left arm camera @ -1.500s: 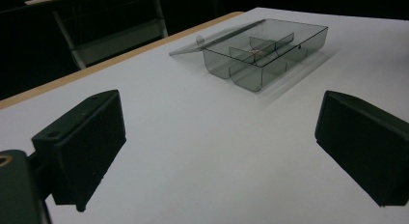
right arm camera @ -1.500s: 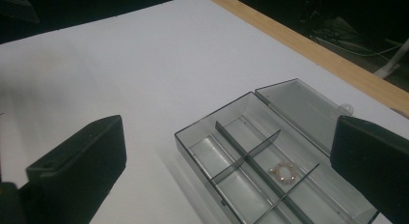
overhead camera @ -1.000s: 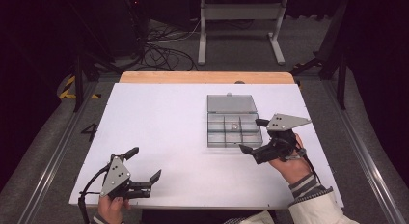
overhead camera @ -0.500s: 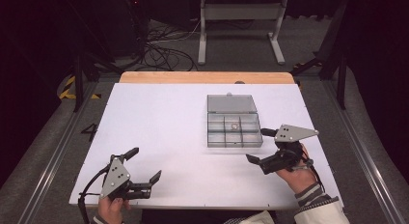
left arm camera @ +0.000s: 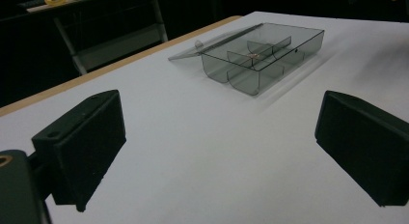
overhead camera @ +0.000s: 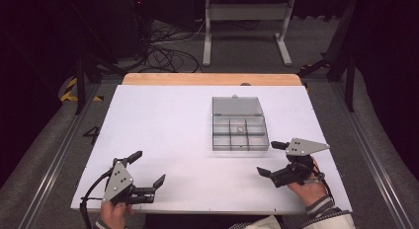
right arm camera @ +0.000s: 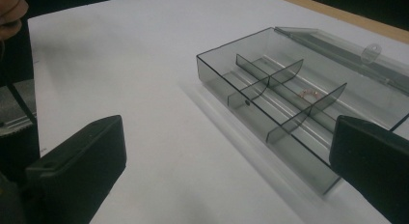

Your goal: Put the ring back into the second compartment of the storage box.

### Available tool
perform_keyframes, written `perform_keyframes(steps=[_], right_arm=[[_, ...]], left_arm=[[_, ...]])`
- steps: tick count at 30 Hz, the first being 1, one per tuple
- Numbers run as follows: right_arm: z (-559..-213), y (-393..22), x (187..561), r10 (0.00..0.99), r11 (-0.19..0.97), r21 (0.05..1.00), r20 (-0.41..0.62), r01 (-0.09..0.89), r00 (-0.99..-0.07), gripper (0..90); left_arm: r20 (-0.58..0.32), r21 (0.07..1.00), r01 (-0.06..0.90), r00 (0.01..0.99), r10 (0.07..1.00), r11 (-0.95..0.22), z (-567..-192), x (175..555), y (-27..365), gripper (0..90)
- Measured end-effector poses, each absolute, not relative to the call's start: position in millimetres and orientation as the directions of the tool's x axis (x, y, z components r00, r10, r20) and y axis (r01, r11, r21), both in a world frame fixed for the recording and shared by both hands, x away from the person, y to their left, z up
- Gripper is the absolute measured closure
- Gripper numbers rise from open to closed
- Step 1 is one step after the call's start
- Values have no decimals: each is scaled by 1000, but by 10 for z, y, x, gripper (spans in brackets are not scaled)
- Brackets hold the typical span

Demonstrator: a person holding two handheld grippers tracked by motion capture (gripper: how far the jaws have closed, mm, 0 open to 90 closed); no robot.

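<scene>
Right gripper [overhead camera: 271,158] has pulled back from the clear smoked-plastic compartment box [overhead camera: 240,133]: a second ago it hovered right at the box's 4 o'clock corner, now it sits nearer the table's front edge, at roughly 5 o'clock from the box and apart from it. Its jaws are spread wide, nothing between them. Left gripper [overhead camera: 146,167] hasn't moved, parked at the 7 o'clock corner of the white table top [overhead camera: 163,120], jaws also wide apart and empty.

The box stays put, just right of the table's middle, with the lid [overhead camera: 236,105] flipped open flat at its 12 o'clock side. A small coppery ring-like item [right arm camera: 308,93] lies in the middle compartment of the far row; too small to name for sure. Other compartments look empty.

Read: the retreat with an empty gripper suggests the placing is finished, item is in the box. Lid not yet shut, probably the remaining step.
</scene>
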State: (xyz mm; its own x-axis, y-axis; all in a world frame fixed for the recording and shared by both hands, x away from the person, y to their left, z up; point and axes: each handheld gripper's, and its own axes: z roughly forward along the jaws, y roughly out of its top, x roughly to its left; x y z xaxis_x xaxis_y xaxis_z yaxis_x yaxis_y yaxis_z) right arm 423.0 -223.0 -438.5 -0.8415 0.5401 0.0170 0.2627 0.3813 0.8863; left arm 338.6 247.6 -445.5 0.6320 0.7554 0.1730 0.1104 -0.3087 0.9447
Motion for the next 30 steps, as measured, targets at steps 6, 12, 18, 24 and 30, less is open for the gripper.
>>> perform_keyframes(steps=[6, 12, 18, 24, 30], right_arm=[[-4534, -2290, 4215, 540, 370, 880, 58, 299, -839, 2], [-4622, -2341, 4185, 554, 348, 881, 81, 320, -828, 3], [-4734, -2367, 4152, 561, 346, 870, 109, 352, -820, 3], [-4756, -2375, 4163, 572, 363, 864, 88, 348, -815, 4], [-4749, -2386, 4152, 577, 368, 866, 73, 339, -814, 4]], left_arm=[[168, 945, 116, 632, 757, -306, -4455, 3383, 2480, 43], [173, 945, 111, 631, 756, -309, -4455, 3386, 2478, 43], [174, 944, 110, 632, 756, -310, -4456, 3389, 2479, 43], [162, 945, 120, 636, 755, -304, -4464, 3389, 2463, 43], [160, 945, 123, 635, 755, -304, -4463, 3389, 2470, 42]])
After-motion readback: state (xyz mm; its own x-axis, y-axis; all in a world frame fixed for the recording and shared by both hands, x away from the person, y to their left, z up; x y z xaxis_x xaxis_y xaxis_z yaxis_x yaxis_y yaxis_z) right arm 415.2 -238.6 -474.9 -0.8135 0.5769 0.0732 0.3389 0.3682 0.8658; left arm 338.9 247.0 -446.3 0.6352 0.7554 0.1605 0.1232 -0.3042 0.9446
